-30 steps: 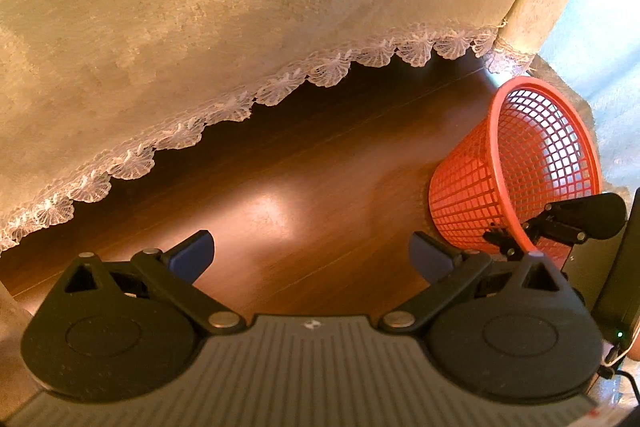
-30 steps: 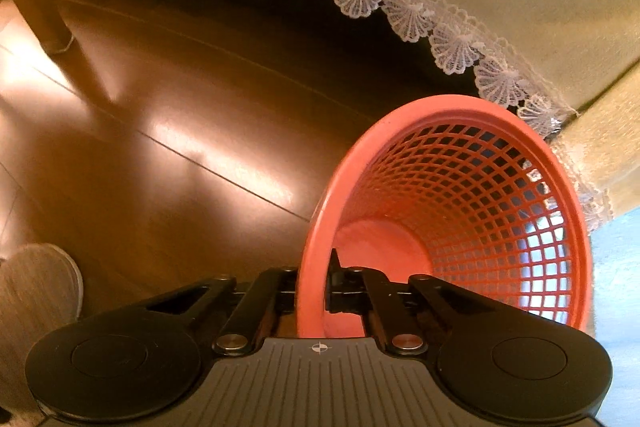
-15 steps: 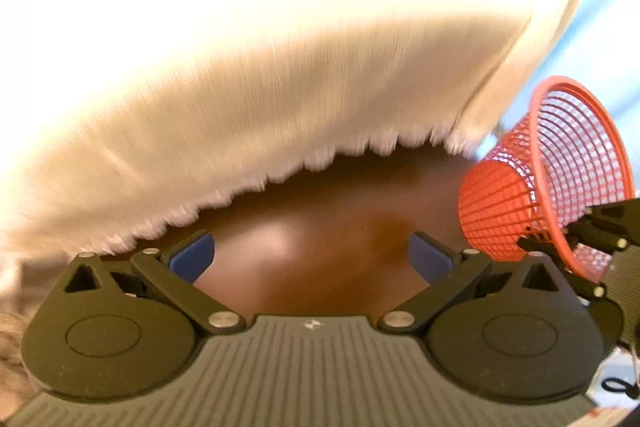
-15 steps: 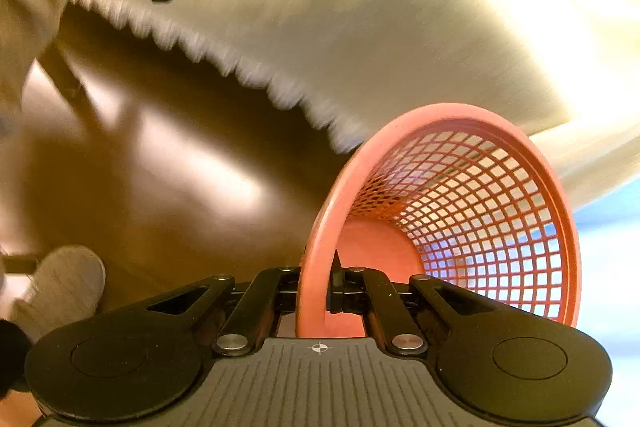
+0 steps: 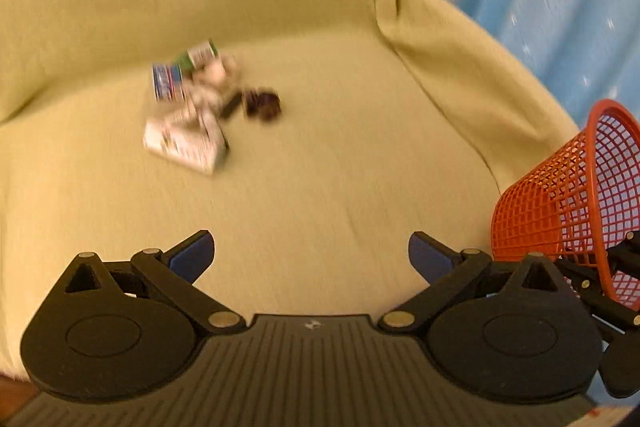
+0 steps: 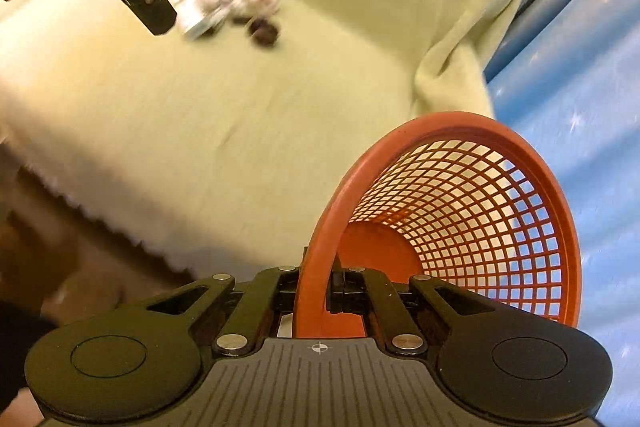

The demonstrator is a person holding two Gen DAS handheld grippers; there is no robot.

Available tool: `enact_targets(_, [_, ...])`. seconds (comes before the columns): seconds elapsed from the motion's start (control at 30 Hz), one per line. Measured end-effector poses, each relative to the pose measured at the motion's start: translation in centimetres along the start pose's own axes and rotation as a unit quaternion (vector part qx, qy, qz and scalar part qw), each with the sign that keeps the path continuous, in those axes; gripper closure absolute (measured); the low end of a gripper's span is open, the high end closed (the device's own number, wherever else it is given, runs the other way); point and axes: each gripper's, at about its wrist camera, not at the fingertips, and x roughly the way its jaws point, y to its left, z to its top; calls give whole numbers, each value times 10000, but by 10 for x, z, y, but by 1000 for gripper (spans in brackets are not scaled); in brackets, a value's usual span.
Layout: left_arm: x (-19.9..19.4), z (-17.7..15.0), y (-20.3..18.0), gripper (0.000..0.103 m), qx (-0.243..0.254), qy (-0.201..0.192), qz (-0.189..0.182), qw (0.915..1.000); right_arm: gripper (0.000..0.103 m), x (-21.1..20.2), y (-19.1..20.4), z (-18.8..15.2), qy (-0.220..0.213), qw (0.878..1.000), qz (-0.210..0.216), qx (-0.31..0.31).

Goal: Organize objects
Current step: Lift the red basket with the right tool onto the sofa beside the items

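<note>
Surface: pale green cover (image 5: 320,167) over a seat, blue curtain (image 5: 560,7) behind at the right.
Change: a second ago both cameras looked at wood floor under the lace hem; now both are raised and the seat top is in view. Frames are motion-blurred.
Basket (image 6: 460,227): lifted off the floor with the right gripper (image 6: 336,283), whose tongs are clamped narrow on the near rim. It is tilted, mouth toward the camera, off the seat's right edge. Nothing is seen inside.
Clutter (image 5: 200,107): a small heap on the seat, well apart from the basket, toward the seat back. White box (image 5: 184,143), blue-and-red pack (image 5: 168,83), dark lump (image 5: 262,103); details are lost to blur.
Left gripper (image 5: 312,255): tongs wide, nothing held, aimed at the seat short of the heap.
Read: basket fetch looks done. Next is probably picking with the left gripper, basket brought closer to the heap.
</note>
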Motion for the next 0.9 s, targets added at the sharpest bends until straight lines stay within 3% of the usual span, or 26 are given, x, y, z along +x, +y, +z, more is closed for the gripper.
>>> enact_targets(0.13, [22,43,27,2,212,-66,-128,9997,103,39,-3,44,126,9993,-284,197])
enact_targets(0.3, [77,82,55,2,533,18,-646,9965,103,96,-9,78,475,9940,-774,604])
enact_targets(0.5, [122,98,68,2,1053,-54,-1011,9893,103,138,-19,105,709,9808,-1235,1330])
enact_targets(0.73, [152,100,87,2,641,-368,-1209,9899,103,161,-11,118,401,9570,-1848,2200])
enact_targets(0.9, [164,96,101,2,707,-638,-1393,9857,103,176,0,125,63,9360,-2422,2553])
